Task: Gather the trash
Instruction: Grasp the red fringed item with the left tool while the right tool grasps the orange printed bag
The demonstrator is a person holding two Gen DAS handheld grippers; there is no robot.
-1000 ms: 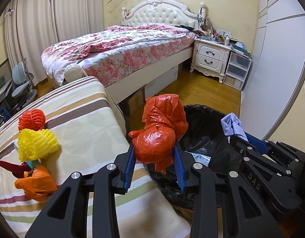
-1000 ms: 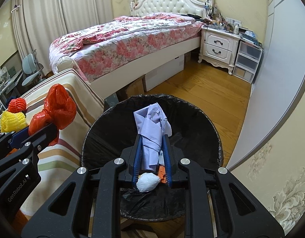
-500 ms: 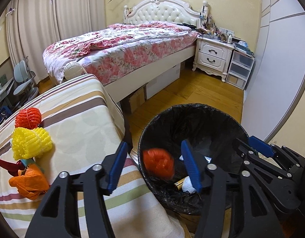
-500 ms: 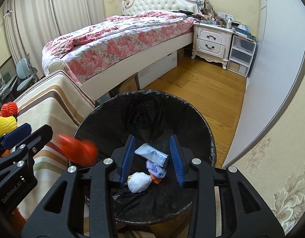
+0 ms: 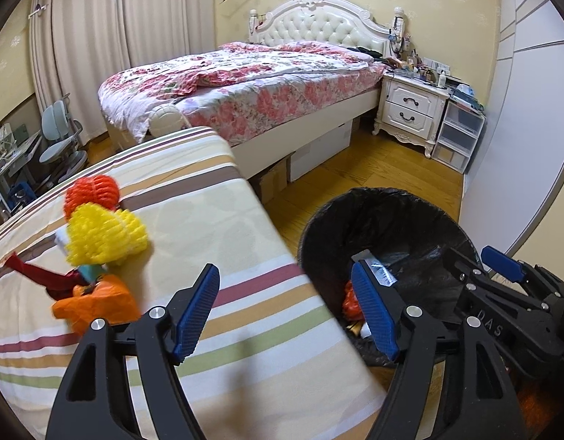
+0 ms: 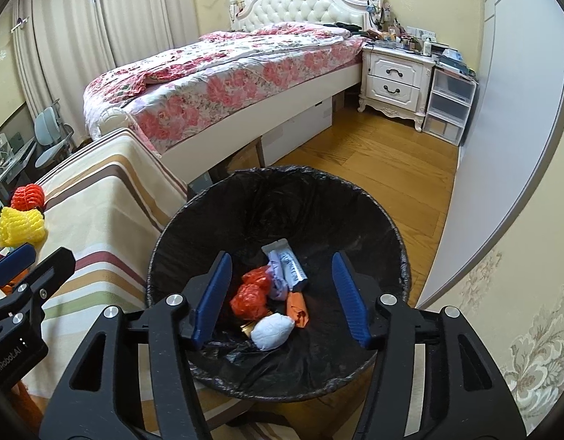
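A bin with a black liner point(image 6: 392, 242) point(image 5: 443, 220) stands on the floor beside the striped table point(image 5: 215, 212). In it lie a red plastic bag point(image 6: 250, 295), a pale purple wad point(image 6: 278, 286), a silver wrapper point(image 6: 287, 262), an orange scrap and a white ball point(image 6: 272, 332). My right gripper point(image 6: 282, 299) hangs over the bin, its jaws opening with nothing held between them. My left gripper point(image 5: 285, 311) is over the table's edge by the bin, jaws opening and empty. On the table lie a yellow foam net point(image 5: 102, 234), a red foam net point(image 5: 93, 192) and an orange bag point(image 5: 98, 302).
A bed with a floral cover point(image 5: 245, 77) fills the back of the room. A white nightstand point(image 5: 410, 110) and plastic drawers point(image 5: 459, 134) stand at the back right. A white wardrobe wall point(image 6: 509, 128) runs along the right. Wooden floor point(image 6: 373, 161) lies between bed and bin.
Both grippers let go: the red bag fell from the left one and the purple wad from the right one into the bin. The left gripper then swung left toward the table.
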